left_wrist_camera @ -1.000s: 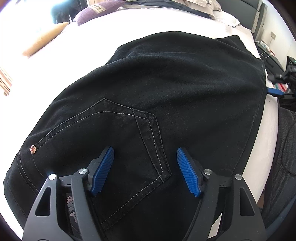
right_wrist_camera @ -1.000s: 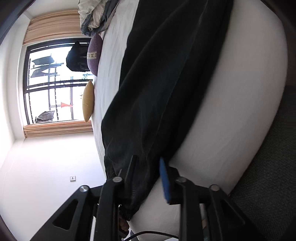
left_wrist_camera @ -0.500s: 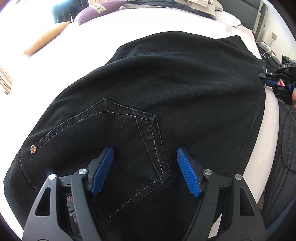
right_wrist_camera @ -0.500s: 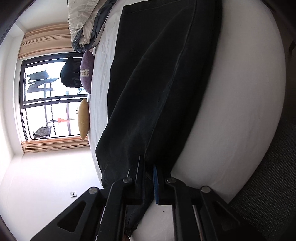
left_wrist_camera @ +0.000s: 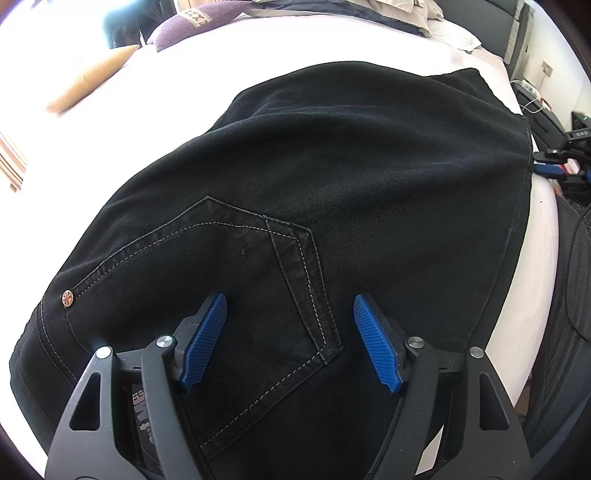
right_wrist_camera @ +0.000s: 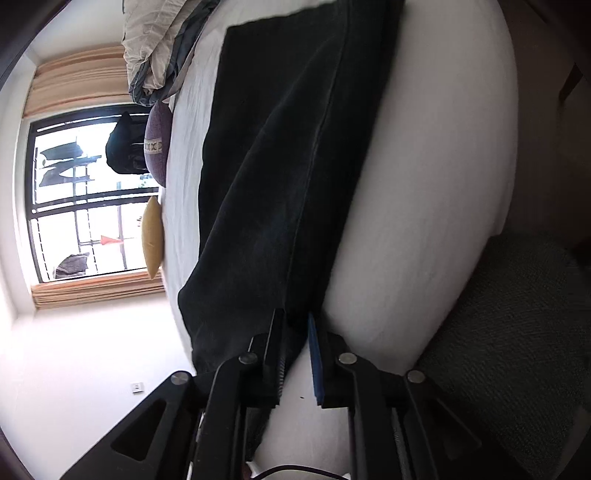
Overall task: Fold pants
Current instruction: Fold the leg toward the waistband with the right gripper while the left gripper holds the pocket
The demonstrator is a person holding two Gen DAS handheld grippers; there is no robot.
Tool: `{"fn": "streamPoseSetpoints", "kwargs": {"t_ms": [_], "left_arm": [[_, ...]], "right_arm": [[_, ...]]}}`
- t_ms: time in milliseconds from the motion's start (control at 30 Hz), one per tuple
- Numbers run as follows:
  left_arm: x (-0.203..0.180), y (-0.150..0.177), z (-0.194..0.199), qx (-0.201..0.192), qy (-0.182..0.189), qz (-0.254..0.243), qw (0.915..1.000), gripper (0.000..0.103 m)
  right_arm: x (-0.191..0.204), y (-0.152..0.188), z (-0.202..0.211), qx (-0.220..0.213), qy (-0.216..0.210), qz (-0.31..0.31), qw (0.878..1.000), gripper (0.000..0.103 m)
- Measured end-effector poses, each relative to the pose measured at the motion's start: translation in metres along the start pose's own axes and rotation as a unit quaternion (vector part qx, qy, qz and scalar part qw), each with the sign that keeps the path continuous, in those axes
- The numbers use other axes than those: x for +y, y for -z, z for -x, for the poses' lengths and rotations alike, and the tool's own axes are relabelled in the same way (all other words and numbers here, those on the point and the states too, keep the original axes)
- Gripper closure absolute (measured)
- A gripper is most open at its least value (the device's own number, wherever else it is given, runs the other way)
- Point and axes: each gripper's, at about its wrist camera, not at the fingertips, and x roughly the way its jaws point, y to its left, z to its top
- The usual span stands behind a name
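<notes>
Black jeans [left_wrist_camera: 332, 184] lie folded lengthwise on a white bed [left_wrist_camera: 258, 48], back pocket up. My left gripper [left_wrist_camera: 290, 314] is open and hovers over the pocket at the waist end, holding nothing. My right gripper [right_wrist_camera: 295, 325] is turned sideways at the hem end, its jaws nearly closed on the edge of the jeans [right_wrist_camera: 277, 166]. It also shows at the far right of the left wrist view [left_wrist_camera: 550, 162].
A yellow pillow [left_wrist_camera: 88, 77] and a purple pillow [left_wrist_camera: 199, 18] lie at the far side of the bed, with a bunched duvet [right_wrist_camera: 159, 48]. A dark mesh chair [right_wrist_camera: 517, 332] stands against the near bed edge. A window [right_wrist_camera: 81, 206] is behind.
The right gripper's jaws closed from wide open onto the hem edge of the jeans and its view shifted along the leg. The left gripper has stayed still and open.
</notes>
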Motion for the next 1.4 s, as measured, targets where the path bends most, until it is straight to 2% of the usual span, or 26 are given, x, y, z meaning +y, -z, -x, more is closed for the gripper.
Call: {"fn": "streamPoseSetpoints", "kwargs": {"t_ms": [33,133,200,267,300,400,433,467,500,567,633,700,767,867,933,1000,1033,1067,1100,1133,1233,1333,1400], "left_arm": [[0.0,0.0,0.0,0.0,0.0,0.001,1.0,0.031],[0.001,0.001,0.0,0.0,-0.001,0.001,1.0,0.031],[0.002,0.001,0.0,0.001,-0.002,0.001,1.0,0.031],[0.001,0.0,0.0,0.002,-0.003,0.002,1.0,0.031],[0.0,-0.001,0.0,0.002,-0.003,0.003,1.0,0.031],[0.0,-0.001,-0.001,0.001,-0.002,0.005,1.0,0.031],[0.0,-0.001,-0.001,0.001,-0.001,0.005,1.0,0.031],[0.001,-0.001,-0.001,0.0,0.0,0.004,1.0,0.031],[0.002,0.0,0.0,-0.001,0.001,0.004,1.0,0.031],[0.003,0.001,0.001,-0.002,0.0,0.004,1.0,0.031],[0.002,0.0,0.002,0.0,-0.005,0.003,1.0,0.031],[0.0,-0.004,0.008,-0.005,-0.012,0.004,0.9999,0.031],[-0.003,-0.01,0.015,-0.021,-0.007,0.009,0.9997,0.031],[-0.008,-0.026,0.019,-0.04,0.003,0.014,0.9991,0.031],[-0.011,-0.037,0.013,-0.045,0.007,0.02,0.9988,0.031],[-0.012,-0.044,0.005,-0.046,0.006,0.025,0.9986,0.031],[-0.011,-0.047,0.001,-0.042,0.009,0.028,0.9987,0.031],[-0.011,-0.048,-0.003,-0.037,0.009,0.029,0.9988,0.031],[-0.01,-0.047,-0.007,-0.033,0.006,0.028,0.999,0.031],[-0.009,-0.045,-0.009,-0.031,0.005,0.027,0.9991,0.031],[-0.002,-0.041,-0.01,-0.034,0.008,0.037,0.9987,0.031],[-0.001,-0.037,-0.01,-0.04,0.012,0.041,0.9983,0.031],[-0.002,-0.035,-0.009,-0.043,0.008,0.039,0.9983,0.031]], "right_arm": [[0.009,-0.005,0.012,-0.014,0.004,0.02,1.0,0.086],[0.038,-0.026,0.03,-0.042,-0.045,0.068,0.996,0.086],[0.055,-0.041,0.022,-0.034,-0.058,0.09,0.994,0.086],[0.06,-0.056,-0.003,0.003,-0.098,0.092,0.991,0.086],[0.054,-0.064,-0.016,0.013,-0.089,0.079,0.993,0.085],[0.028,-0.084,-0.047,0.017,-0.009,0.05,0.999,0.081],[0.014,-0.09,-0.046,-0.002,0.027,0.034,0.999,0.086],[0.002,-0.097,-0.042,-0.02,0.031,0.017,0.999,0.103],[-0.008,-0.104,-0.034,-0.046,0.022,0.005,0.999,0.103],[-0.014,-0.112,-0.011,-0.103,0.066,-0.003,0.993,0.103],[0.004,-0.113,0.001,-0.114,0.098,0.023,0.988,0.097],[0.037,-0.106,0.002,-0.097,0.058,0.079,0.99,0.095],[0.08,-0.096,-0.015,-0.057,0.015,0.143,0.988,0.092],[0.131,-0.081,-0.068,0.032,-0.047,0.2,0.978,0.072],[0.142,-0.076,-0.112,0.076,-0.03,0.206,0.975,0.072],[0.132,-0.08,-0.148,0.1,-0.005,0.183,0.978,0.072],[0.121,-0.087,-0.159,0.095,0.013,0.164,0.982,0.078],[0.109,-0.098,-0.164,0.082,0.019,0.142,0.986,0.103],[0.096,-0.109,-0.162,0.068,-0.002,0.11,0.992,0.103],[0.087,-0.116,-0.155,0.045,-0.004,0.091,0.995,0.103],[0.081,-0.135,-0.129,-0.051,0.064,0.111,0.99,0.103],[0.075,-0.145,-0.114,-0.093,0.098,0.107,0.985,0.103],[0.087,-0.138,-0.098,-0.132,0.149,0.135,0.971,0.103]]}}
